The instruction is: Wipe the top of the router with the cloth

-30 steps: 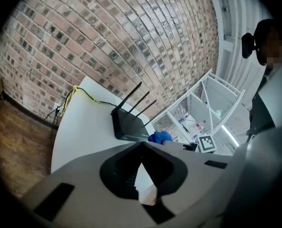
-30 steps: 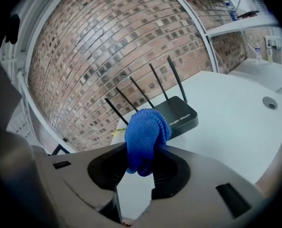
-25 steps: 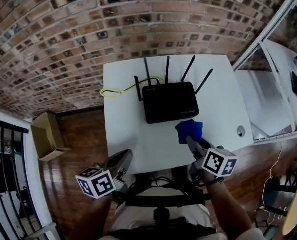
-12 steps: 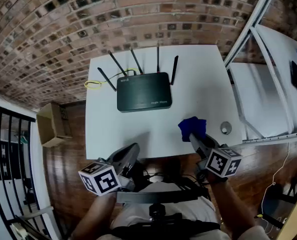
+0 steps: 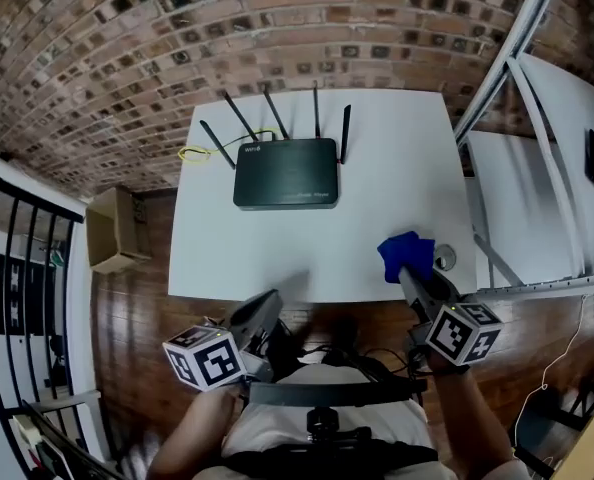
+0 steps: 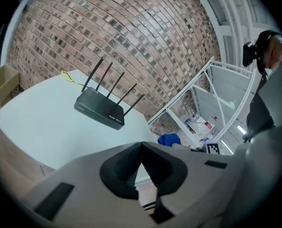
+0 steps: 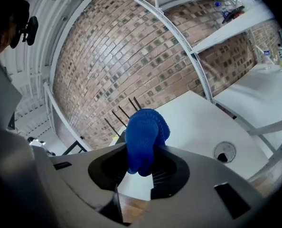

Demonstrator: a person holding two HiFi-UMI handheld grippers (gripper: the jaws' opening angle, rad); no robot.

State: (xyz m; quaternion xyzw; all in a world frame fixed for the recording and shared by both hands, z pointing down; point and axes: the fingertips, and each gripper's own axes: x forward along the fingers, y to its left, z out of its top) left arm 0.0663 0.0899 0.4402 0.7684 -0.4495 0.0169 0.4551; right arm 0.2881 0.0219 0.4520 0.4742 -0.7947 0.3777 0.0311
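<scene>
The black router (image 5: 285,172) lies flat at the back of the white table (image 5: 377,158), its antennas pointing toward the brick wall. My right gripper (image 5: 410,272) is shut on a bunched blue cloth (image 5: 405,254) above the table's front right edge, well clear of the router. In the right gripper view the cloth (image 7: 145,136) fills the jaws of my right gripper (image 7: 144,152) and hides most of the router. My left gripper (image 5: 265,306) is shut on nothing at the table's front edge. In the left gripper view its jaws (image 6: 141,145) meet, with the router (image 6: 99,112) ahead.
A yellow cable (image 5: 192,153) trails from the router's back left. A round cable hole (image 5: 444,259) sits in the table beside the cloth. A slanted metal post (image 5: 507,53) and a second white table (image 5: 537,198) stand to the right. A cardboard box (image 5: 112,230) rests on the wooden floor at left.
The right gripper has drawn the cloth back from the router's front right corner to the table's front right edge. The left gripper stays at the front edge.
</scene>
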